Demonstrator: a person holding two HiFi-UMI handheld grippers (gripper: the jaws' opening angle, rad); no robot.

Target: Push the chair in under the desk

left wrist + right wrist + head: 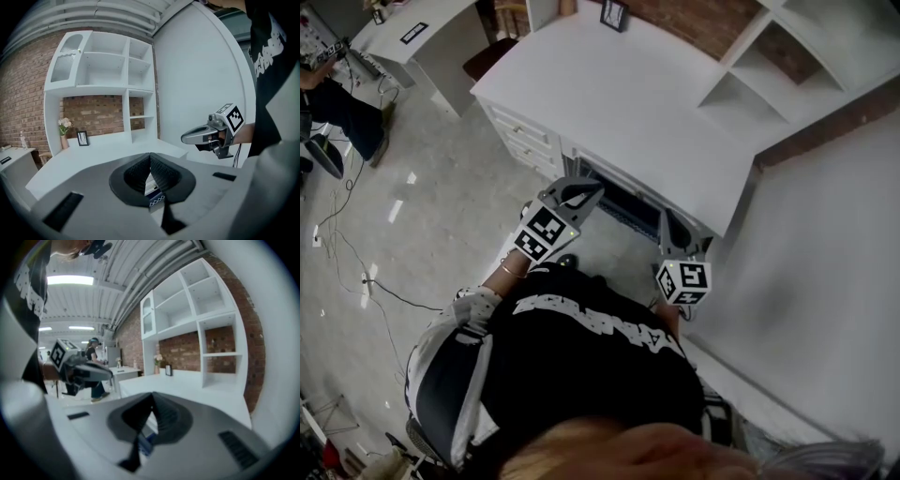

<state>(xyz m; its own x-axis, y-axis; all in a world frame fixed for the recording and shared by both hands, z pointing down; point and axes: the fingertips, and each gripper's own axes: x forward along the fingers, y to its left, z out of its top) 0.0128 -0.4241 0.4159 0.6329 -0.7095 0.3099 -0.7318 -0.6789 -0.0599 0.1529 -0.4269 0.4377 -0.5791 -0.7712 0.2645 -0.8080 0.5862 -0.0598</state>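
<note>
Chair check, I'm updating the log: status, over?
Left gripper shut, empty; right gripper shut, empty. Chair tucked under desk, only a dark edge showing. Nothing seen in the way.

The desk [609, 103] and shelf [101, 70] are white. The wall [23, 98] shows red-brown brick pattern. The floor [441, 216] is pale grey, glossy. The left gripper [584, 190] and right gripper [670, 225] are grey with black ribbed jaws; their cubes [546, 232] carry black-and-white square markers. The shirt [581, 366] is black, printed white.
</note>
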